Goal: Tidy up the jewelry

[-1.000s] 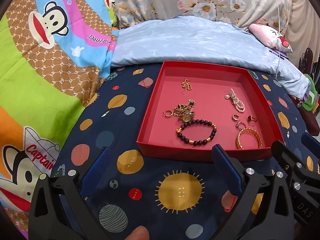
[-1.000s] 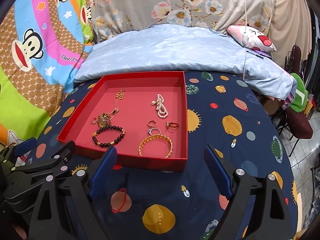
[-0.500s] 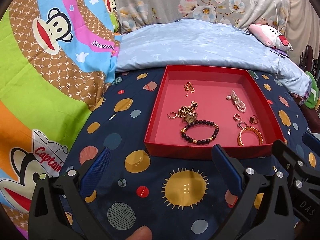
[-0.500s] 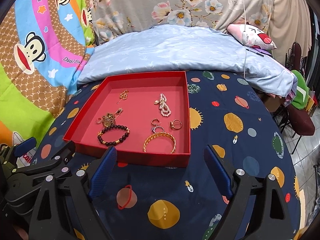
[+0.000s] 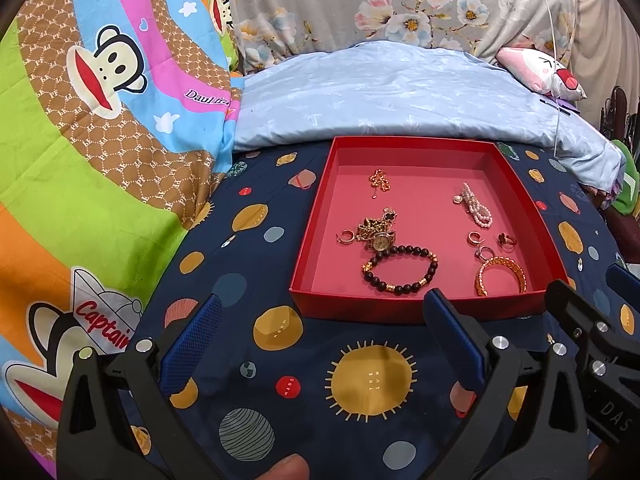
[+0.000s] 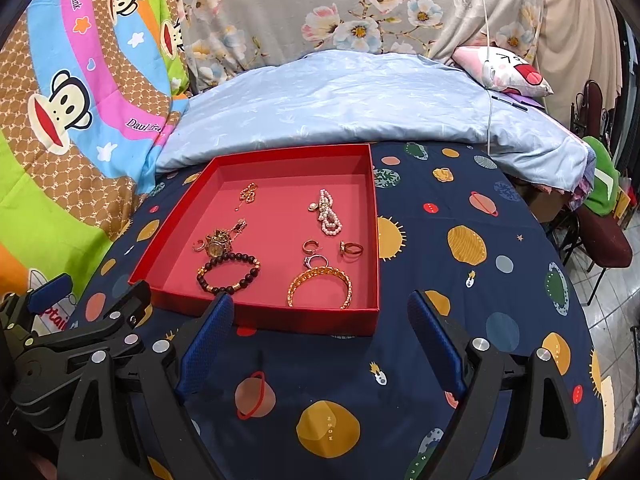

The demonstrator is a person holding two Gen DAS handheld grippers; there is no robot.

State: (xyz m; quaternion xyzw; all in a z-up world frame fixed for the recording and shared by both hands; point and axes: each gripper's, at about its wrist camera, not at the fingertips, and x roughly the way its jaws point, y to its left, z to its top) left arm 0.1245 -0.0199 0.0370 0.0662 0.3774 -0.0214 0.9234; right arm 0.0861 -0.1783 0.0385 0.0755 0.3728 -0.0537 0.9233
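Both grippers wide apart, empty, short of the shallow red cardboard tray (image 5: 516, 184).

Left gripper (image 5: 320, 344) and right gripper (image 6: 320, 340) hover over the planet-print cloth (image 6: 460, 292); tangled gold watch-and-chain cluster (image 5: 376, 234) risks snagging, thin rings slipping.

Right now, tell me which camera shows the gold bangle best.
The right wrist view: the gold bangle lies whole and unblocked near the red tray's front wall, between the open fingers. In the left wrist view the gold bangle sits smaller, off to the right, though still fully visible.
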